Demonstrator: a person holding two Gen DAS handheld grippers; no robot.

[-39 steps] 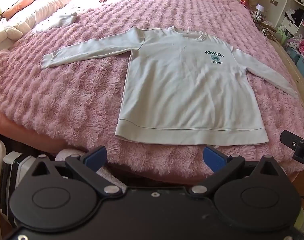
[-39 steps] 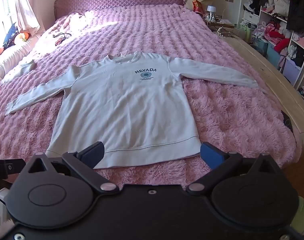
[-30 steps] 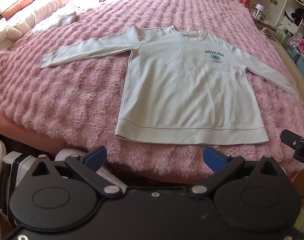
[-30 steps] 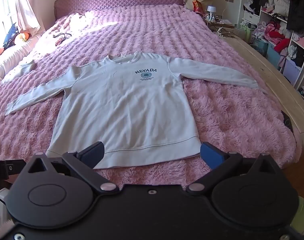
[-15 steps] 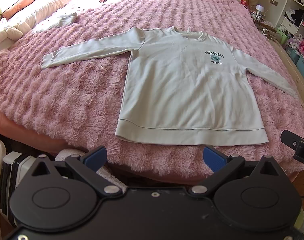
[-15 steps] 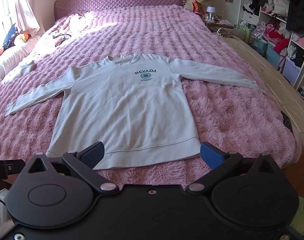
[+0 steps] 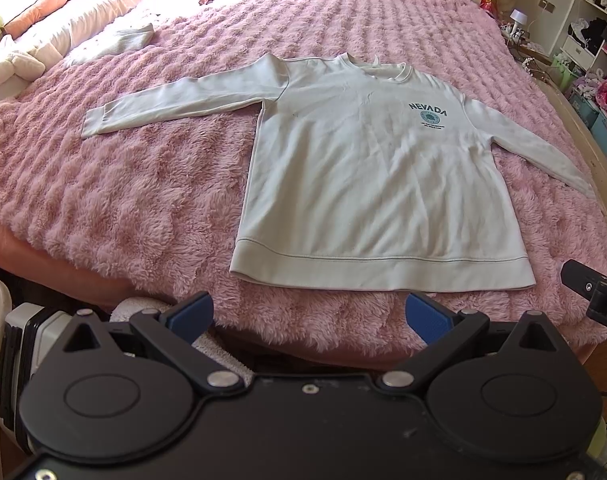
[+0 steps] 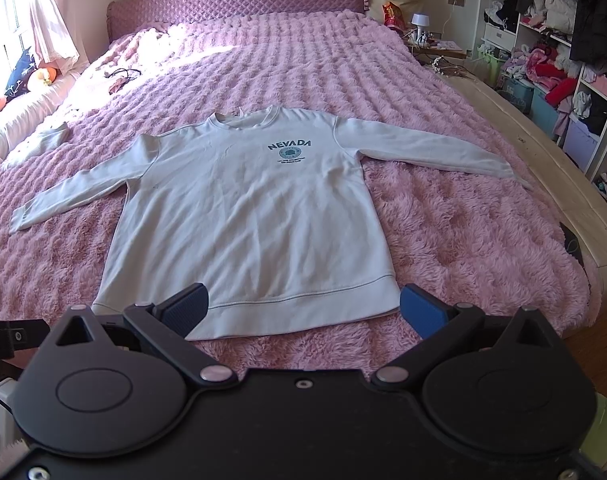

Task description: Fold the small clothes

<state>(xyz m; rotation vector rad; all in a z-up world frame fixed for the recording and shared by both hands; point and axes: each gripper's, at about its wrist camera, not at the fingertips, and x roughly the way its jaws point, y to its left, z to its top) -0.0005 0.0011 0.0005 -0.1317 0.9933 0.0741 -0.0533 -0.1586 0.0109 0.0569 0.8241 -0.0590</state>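
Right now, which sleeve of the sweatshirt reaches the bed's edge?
The right sleeve: its cuff lies at the bed's side edge. The left sleeve ends on the blanket.

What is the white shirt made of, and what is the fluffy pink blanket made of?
The white shirt looks like soft, matte cotton-type knit: it lies limp with small wrinkles, and has ribbed bands at hem and cuffs. The exact fibre cannot be told. The pink blanket looks like plush fleece or fake fur: long shaggy tufts near the front, bumpy rows farther back.
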